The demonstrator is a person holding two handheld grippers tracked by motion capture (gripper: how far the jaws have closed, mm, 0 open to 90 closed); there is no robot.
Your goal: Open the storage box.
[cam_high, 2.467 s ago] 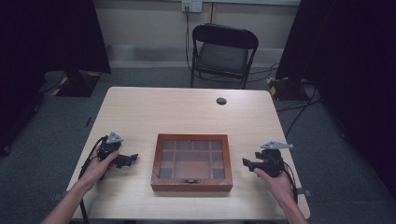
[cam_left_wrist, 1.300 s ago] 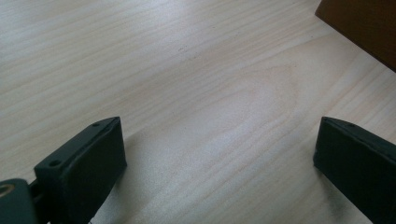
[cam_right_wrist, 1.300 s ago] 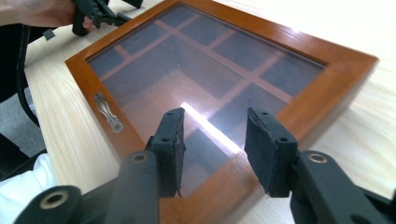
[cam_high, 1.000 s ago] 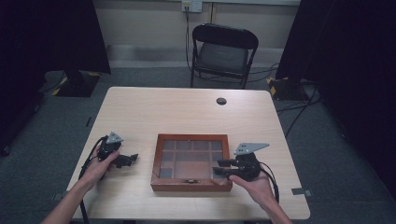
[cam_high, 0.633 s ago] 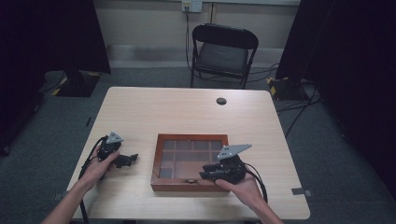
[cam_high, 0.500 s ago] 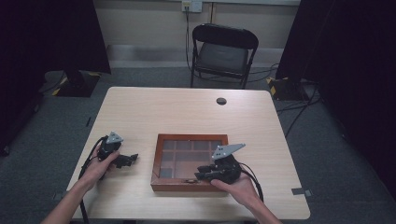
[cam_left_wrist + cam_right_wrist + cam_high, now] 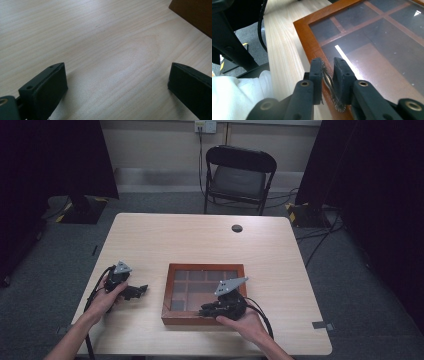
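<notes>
Here the right claw [image 7: 327, 72], its jaws just closing, pinches the metal clasp [image 7: 329, 83] on the wooden box [image 7: 175, 315]; the left claw [image 7: 137, 291] rests wide open on the worktop [image 7: 165, 240].

One wooden glass-lidded box [image 7: 204, 293], two tongs [image 7: 141, 290] [image 7: 204, 310], one folding chair [image 7: 237, 176], one table [image 7: 200, 240].

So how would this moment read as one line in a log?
right claw: closing on box clasp | left claw: open, idle on table
</notes>
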